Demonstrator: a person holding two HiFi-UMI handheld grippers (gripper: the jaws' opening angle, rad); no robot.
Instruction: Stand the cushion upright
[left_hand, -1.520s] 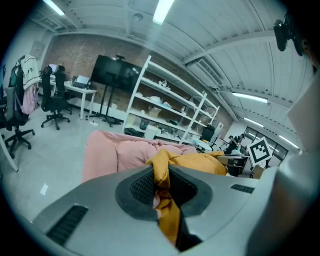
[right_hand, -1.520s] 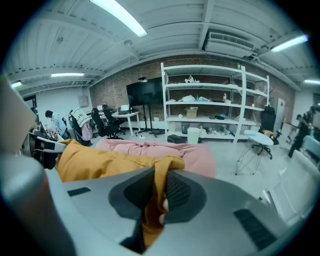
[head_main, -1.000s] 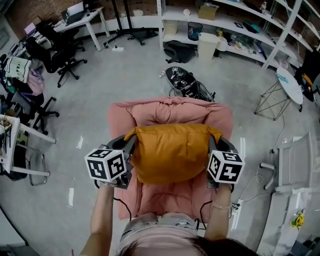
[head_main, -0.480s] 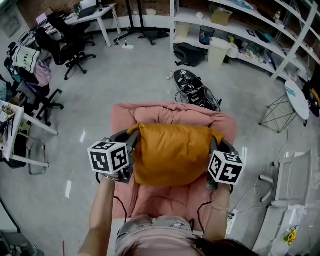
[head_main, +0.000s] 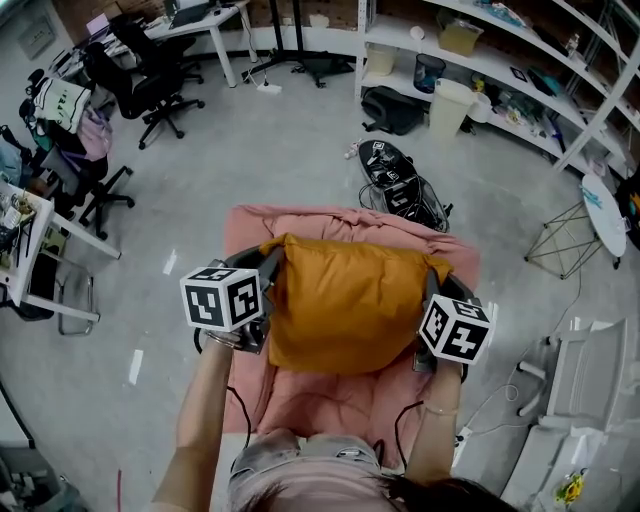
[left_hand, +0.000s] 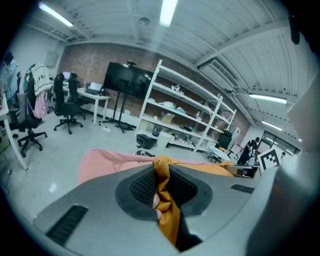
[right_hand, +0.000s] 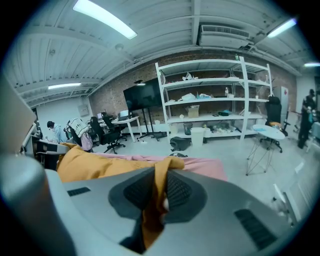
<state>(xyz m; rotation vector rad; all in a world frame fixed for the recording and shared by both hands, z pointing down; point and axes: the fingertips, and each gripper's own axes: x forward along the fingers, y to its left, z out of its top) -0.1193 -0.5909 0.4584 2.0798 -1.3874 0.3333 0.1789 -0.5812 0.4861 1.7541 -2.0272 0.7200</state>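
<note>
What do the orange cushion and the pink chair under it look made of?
Orange cushion: soft matte fabric, probably over loose filling; it bunches and creases at its pinched corners. Pink chair: matte, plush-looking fabric upholstery, puffy and wrinkled; the fibre is unclear.

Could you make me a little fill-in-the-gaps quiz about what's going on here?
Under the orange cushion is a ____ seat. The fingers of the left gripper pinch a fold of ____ fabric. The right gripper pinches the cushion too, so ____ grippers hold it.
Missing words: pink; orange; two.
</note>
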